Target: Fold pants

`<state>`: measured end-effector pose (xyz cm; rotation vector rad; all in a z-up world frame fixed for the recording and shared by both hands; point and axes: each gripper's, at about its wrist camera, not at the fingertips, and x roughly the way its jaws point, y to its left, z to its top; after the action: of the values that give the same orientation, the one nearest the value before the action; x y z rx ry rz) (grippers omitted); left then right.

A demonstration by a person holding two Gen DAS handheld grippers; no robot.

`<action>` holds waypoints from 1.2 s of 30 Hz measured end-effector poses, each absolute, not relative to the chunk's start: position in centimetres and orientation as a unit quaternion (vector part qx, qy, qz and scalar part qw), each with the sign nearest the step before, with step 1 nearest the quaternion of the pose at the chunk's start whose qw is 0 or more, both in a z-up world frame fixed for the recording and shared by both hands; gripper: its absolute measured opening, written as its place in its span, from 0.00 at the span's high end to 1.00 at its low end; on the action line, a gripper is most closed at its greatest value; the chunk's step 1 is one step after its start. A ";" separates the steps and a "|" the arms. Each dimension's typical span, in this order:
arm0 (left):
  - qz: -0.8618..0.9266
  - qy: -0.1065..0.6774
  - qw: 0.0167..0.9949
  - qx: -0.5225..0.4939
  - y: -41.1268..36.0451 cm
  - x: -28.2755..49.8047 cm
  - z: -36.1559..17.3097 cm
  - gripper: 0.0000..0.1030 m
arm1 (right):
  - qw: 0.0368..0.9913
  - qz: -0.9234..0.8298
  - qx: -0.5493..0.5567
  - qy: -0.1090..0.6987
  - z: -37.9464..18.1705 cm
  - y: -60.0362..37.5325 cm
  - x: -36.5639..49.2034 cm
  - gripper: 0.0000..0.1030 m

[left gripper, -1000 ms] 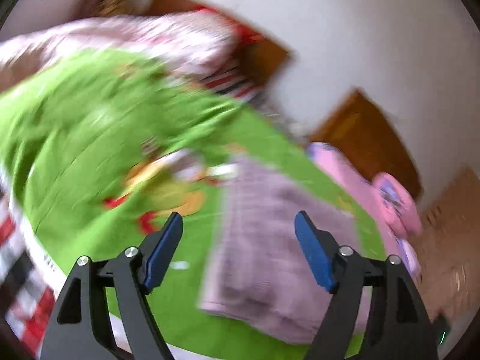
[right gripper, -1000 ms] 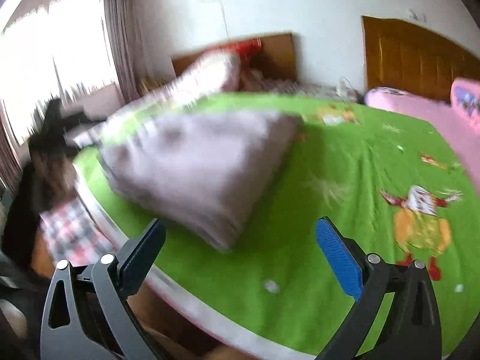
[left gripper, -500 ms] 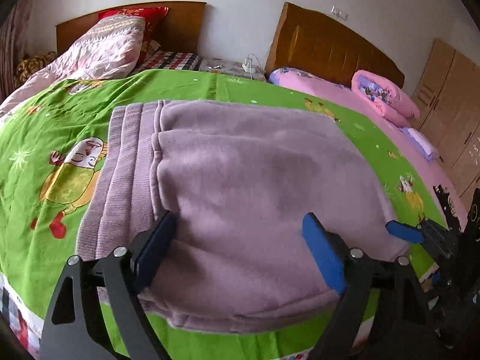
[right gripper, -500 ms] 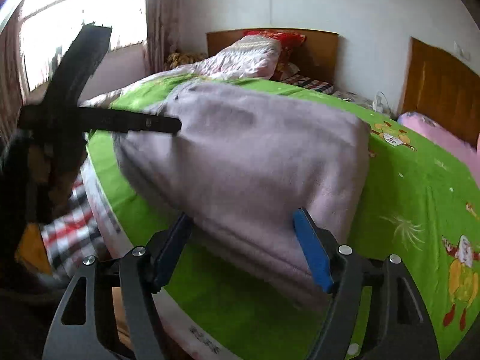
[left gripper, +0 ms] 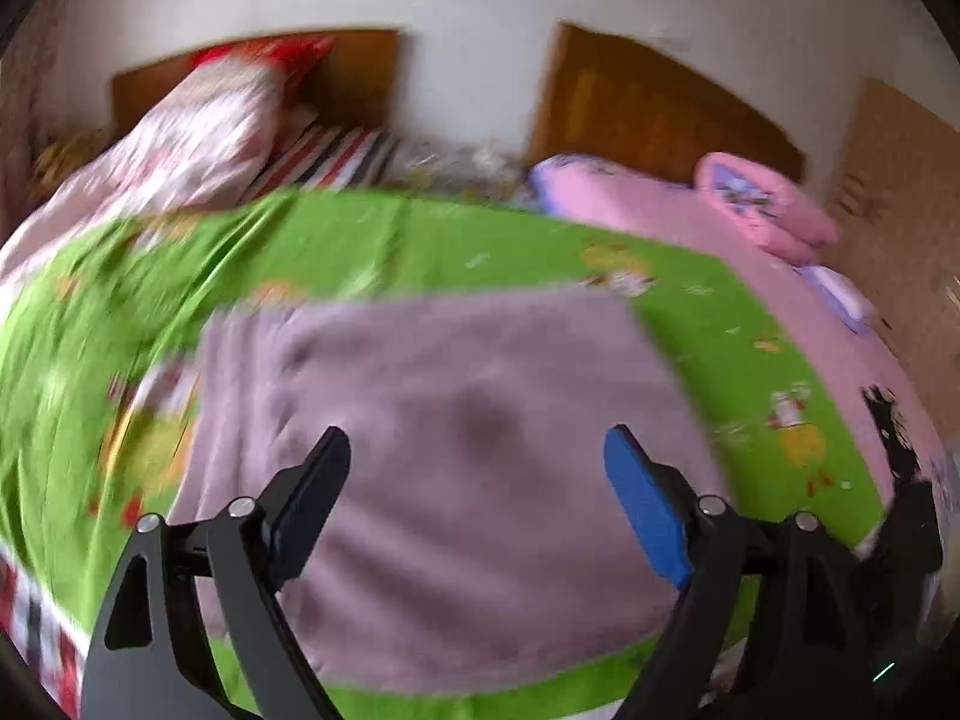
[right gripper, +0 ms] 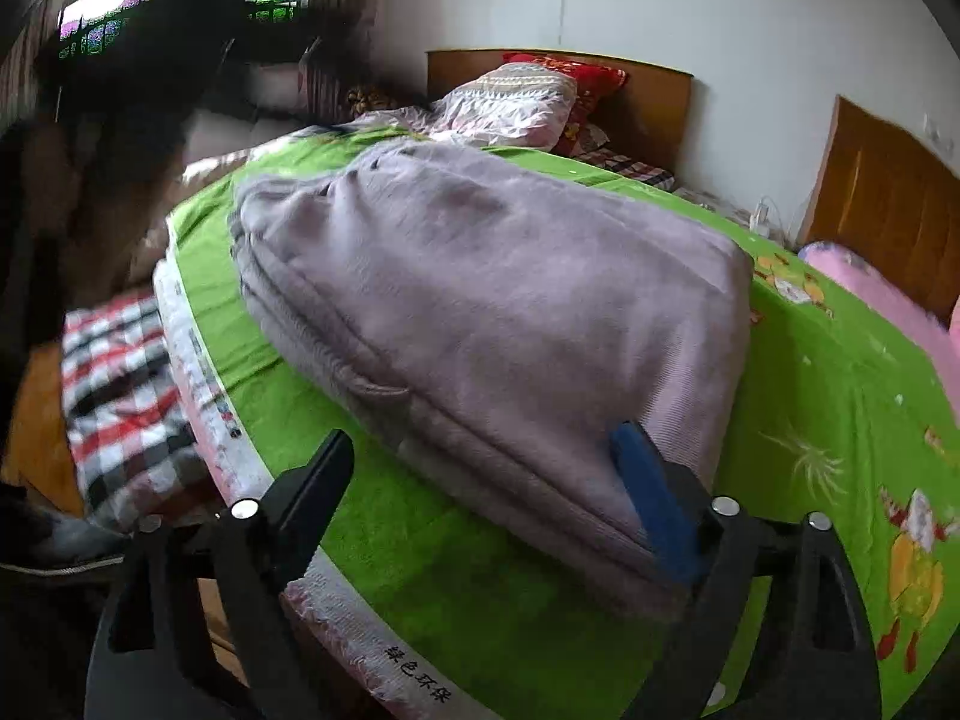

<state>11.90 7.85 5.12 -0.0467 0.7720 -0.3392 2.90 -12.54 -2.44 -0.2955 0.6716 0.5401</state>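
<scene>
We find both hand-held grippers, left point(left gripper: 474, 504) and right point(right gripper: 486, 504), still spread wide and empty, now nearer the folded mauve pants point(right gripper: 498, 312). Only the right view shows stacked fold edges.

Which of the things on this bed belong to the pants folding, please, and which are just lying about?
Job: folded mauve fleece pants; left tongs; right tongs, both open.
Lying about: green cartoon-print bedsheet; floral quilt; red pillow; pink pillow.

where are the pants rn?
Folded mauve pants lie on the green bedsheet near the bed's foot edge, centre of both wrist views, just ahead of both open tongs.
</scene>
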 end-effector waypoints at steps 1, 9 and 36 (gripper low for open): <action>-0.175 0.373 0.911 -0.013 7.0 12.4 5.3 0.13 | 0.898 0.259 -0.147 0.324 -2.5 -12.5 2.9 0.14; -0.158 0.401 0.900 0.056 6.8 13.3 -1.9 0.12 | 0.888 0.304 -0.092 0.332 -0.8 -14.7 3.3 0.15; -0.165 0.354 0.919 0.061 7.3 11.3 -3.1 0.07 | 0.895 0.235 0.042 0.376 2.5 -23.3 28.0 0.10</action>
<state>11.28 7.31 -3.05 0.1259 0.7276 -0.3400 27.95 -23.27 2.47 0.0878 0.7794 0.4865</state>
